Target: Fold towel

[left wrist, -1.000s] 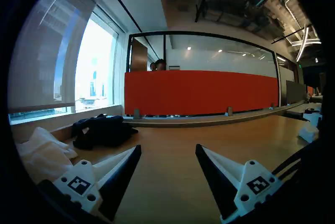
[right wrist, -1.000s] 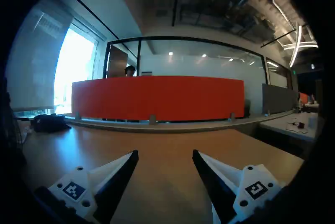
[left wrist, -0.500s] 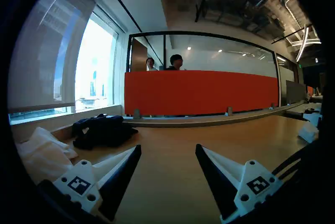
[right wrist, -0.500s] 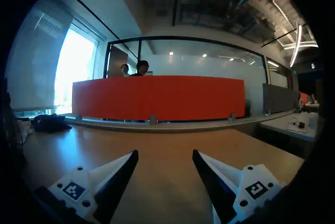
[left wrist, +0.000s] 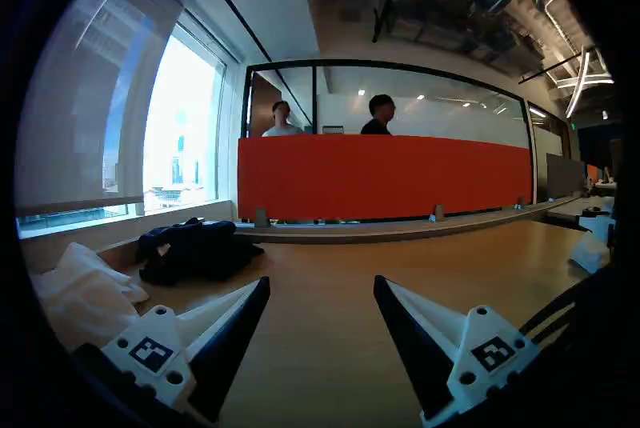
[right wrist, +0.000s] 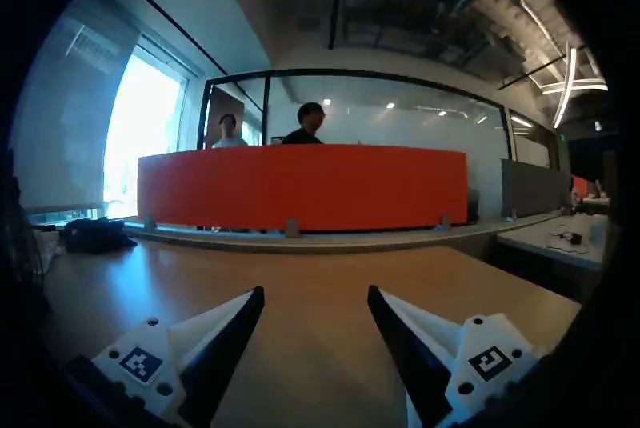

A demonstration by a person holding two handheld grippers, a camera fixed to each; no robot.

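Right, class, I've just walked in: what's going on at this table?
A person holds two grippers low over a wooden table. The left gripper and the right gripper are both open and hold nothing. A crumpled white cloth, probably the towel, lies off to the left beside a dark bundle. It is untouched, so the folding has not begun. An orange partition stands along the table's far edge.

White cloth (left wrist: 82, 300) cut by edge — people (left wrist: 378, 114) hidden (below shoulders) behind orange partition (left wrist: 384, 176).
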